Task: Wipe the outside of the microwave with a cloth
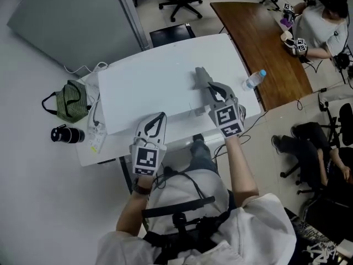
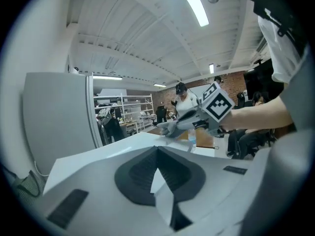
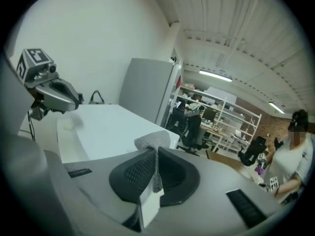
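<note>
Head view from above: a person stands at a white table (image 1: pixel 88 154) w/ a white microwave (image 1: pixel 154 81) on it; only the microwave's flat top shows.

R gripper (image 1: pixel 215 93) is over the right part of that top, jaws clenched on a grey cloth (image 1: pixel 201 78). The cloth lies on the top surface and sticks out past the jaw tips toward the back. R gripper view: a fold of cloth is pinched between the dark pads (image 3: pixel 130 173), w/ the rest bunched just beyond the tips.

L gripper (image 1: pixel 158 121) is at the microwave's front edge, left of centre, well apart from the R gripper. Its jaws are closed on each other w/ nothing between them; L gripper view shows the tips meeting above the white top. Marker cubes on both grippers face up at the camera.

Cables (image 1: pixel 95 123) lie on the table just left of the microwave. Further left are a green bag (image 1: pixel 69 101) and a black cylinder (image 1: pixel 66 134); can't tell if they are on table or floor. A bottle (image 1: pixel 253 80) sits at the table's right edge, beside a wooden desk (image 1: pixel 259 43). Another person (image 1: pixel 320 26) sits at that desk, top right.
</note>
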A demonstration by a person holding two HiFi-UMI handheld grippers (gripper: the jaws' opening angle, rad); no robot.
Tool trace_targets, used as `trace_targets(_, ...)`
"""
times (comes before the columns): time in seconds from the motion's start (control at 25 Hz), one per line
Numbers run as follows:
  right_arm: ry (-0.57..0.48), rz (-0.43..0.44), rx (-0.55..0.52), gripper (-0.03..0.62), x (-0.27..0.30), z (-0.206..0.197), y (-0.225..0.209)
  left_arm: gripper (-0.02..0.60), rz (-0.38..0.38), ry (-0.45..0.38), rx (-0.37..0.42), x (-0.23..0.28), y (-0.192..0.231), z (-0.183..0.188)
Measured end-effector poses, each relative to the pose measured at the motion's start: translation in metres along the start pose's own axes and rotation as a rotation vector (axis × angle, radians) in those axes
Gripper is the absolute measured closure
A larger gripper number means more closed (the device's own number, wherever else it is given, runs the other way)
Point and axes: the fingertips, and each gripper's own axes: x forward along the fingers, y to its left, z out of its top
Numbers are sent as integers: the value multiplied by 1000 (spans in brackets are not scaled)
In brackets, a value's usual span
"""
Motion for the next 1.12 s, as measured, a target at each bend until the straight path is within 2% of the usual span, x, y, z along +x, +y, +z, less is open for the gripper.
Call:
trace_targets(0.16, -59, -50, 131, 576, -69, 26, 80, 552, -5, -17, -41, -69, 7, -10)
trace_targets(0.4, -176, 19, 340, 576, -116, 42, 206, 552, 1, -46, -88, -145, 5, -37)
trace_targets(0.48, -191, 36, 341, 576, -121, 48, 231, 552, 44, -61, -106, -161, 9, -40)
trace_targets(0.68, -246, 61, 330, 576, -125, 68, 238, 554, 158, -92, -130, -180, 20, -28)
trace_targets(0.84, -255, 103, 336, 574, -129, 73, 240, 554, 185, -94, -150, -188, 18, -23)
trace_targets(1.12, -292, 110, 337, 574, -137, 87, 235, 554, 224, -102, -167, -195, 16, -16)
